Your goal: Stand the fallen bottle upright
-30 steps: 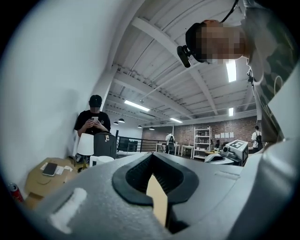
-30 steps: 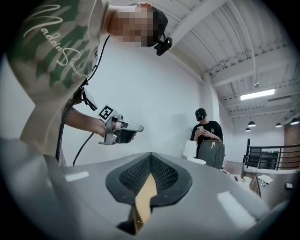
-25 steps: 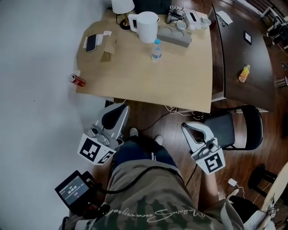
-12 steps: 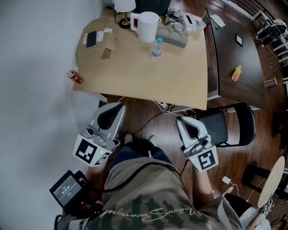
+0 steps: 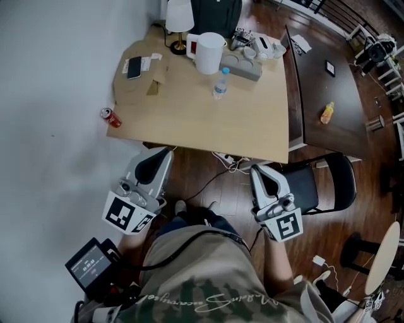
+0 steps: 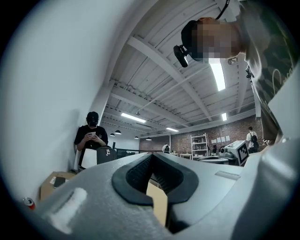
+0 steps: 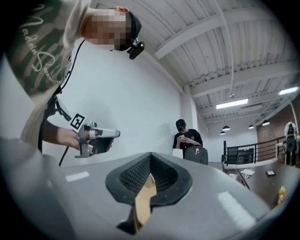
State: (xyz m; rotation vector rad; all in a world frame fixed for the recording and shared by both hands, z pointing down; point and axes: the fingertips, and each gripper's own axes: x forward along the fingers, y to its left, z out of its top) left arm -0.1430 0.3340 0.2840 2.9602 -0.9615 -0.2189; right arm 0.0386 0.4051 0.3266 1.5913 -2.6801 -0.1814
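Note:
In the head view a clear water bottle (image 5: 219, 83) with a blue cap stands upright on the light wooden table (image 5: 189, 120). An orange bottle (image 5: 326, 113) lies on its side on the dark table (image 5: 328, 69) to the right. My left gripper (image 5: 162, 152) and right gripper (image 5: 257, 170) hang below the wooden table's near edge, over the floor, both pointing toward it. Both are shut and hold nothing. In the left gripper view the left gripper (image 6: 152, 155) has its jaws closed tip to tip. The right gripper (image 7: 151, 155) looks the same in its own view.
A red can (image 5: 111, 118) lies at the wooden table's left edge. A white jug (image 5: 207, 52), a lamp (image 5: 179, 19), a phone (image 5: 134, 67) and a grey tray (image 5: 242, 63) crowd the far side. A black chair (image 5: 322, 183) stands right of my right gripper. A person (image 7: 187, 138) stands by the wall.
Both grippers have drifted a little up and toward the table's near edge. The head view has shifted, so the tables sit slightly differently. Both jaws stay shut.

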